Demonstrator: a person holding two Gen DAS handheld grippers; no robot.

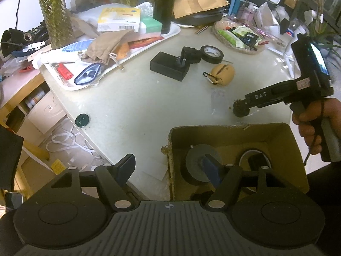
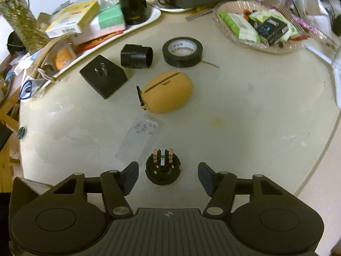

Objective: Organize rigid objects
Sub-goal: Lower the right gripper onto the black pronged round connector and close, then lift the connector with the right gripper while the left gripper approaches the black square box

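Observation:
My right gripper (image 2: 168,176) is open, its fingers on either side of a small round black plug part (image 2: 163,169) with copper contacts that stands on the table; this also shows in the left wrist view (image 1: 240,109). Beyond lie a tan egg-shaped case (image 2: 168,92), a black tape roll (image 2: 182,51), a black adapter block (image 2: 103,75) and a black socket piece (image 2: 137,56). My left gripper (image 1: 169,167) is open and empty, over the near-left rim of a cardboard box (image 1: 234,132) that holds a grey tape roll (image 1: 197,166) and other dark items.
A clear plastic sheet (image 2: 138,140) lies left of the plug part. A white tray (image 1: 149,40) of clutter with a dark bottle (image 1: 165,4) sits at the back left, a snack basket (image 2: 262,27) at the back right. The table edge (image 1: 70,111) drops off to the left.

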